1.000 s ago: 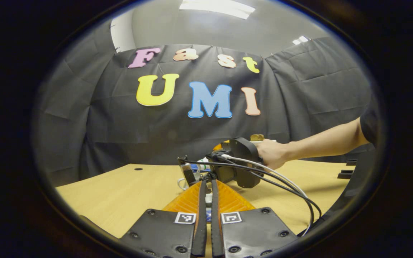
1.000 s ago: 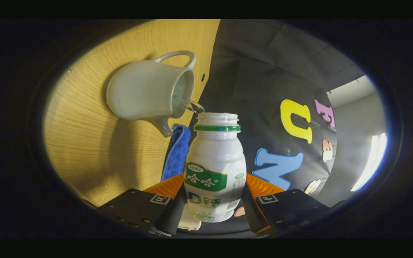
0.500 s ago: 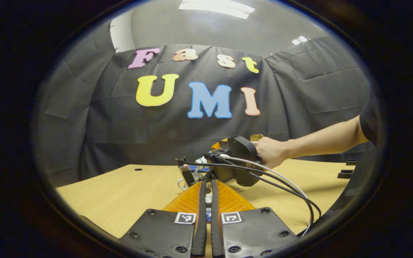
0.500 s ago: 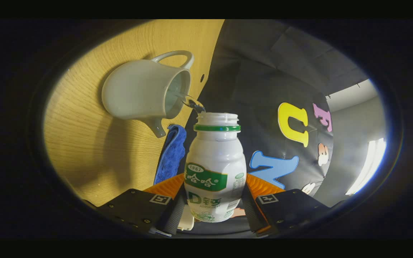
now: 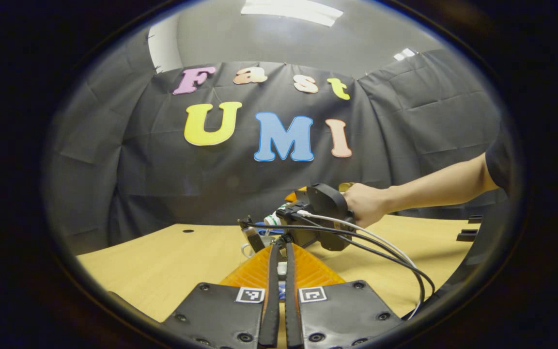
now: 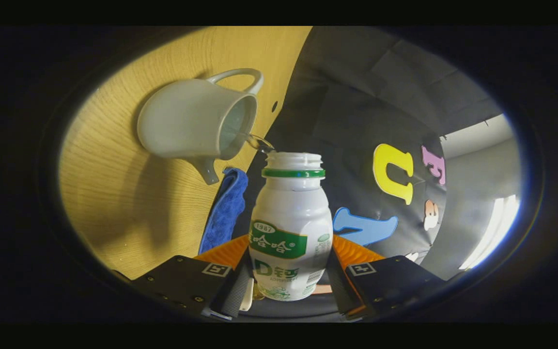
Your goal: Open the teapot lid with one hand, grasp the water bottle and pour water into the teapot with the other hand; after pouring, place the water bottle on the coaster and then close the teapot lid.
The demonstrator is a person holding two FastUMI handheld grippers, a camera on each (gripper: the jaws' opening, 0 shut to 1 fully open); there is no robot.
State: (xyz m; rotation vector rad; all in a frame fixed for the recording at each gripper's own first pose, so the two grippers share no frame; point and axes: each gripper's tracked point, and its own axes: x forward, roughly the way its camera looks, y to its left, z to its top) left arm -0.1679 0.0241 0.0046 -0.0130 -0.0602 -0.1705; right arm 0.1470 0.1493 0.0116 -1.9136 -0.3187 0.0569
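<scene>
While water runs from water bottle [image 6: 290, 228], clenched by right gripper [image 6: 288, 291], into open teapot [image 6: 194, 121]: mid-pour; left gripper [image 5: 279, 300] fingers pinched together, contents unclear; coaster, lid pending.

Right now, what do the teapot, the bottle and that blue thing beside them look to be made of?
The teapot looks like glazed ceramic: smooth pale surface with a soft sheen. The water bottle seems opaque white plastic, glossy, with a moulded threaded neck and a printed label. The blue cloth looks like plush microfibre or terry, fuzzy and folded. All three are judged by look alone.
</scene>
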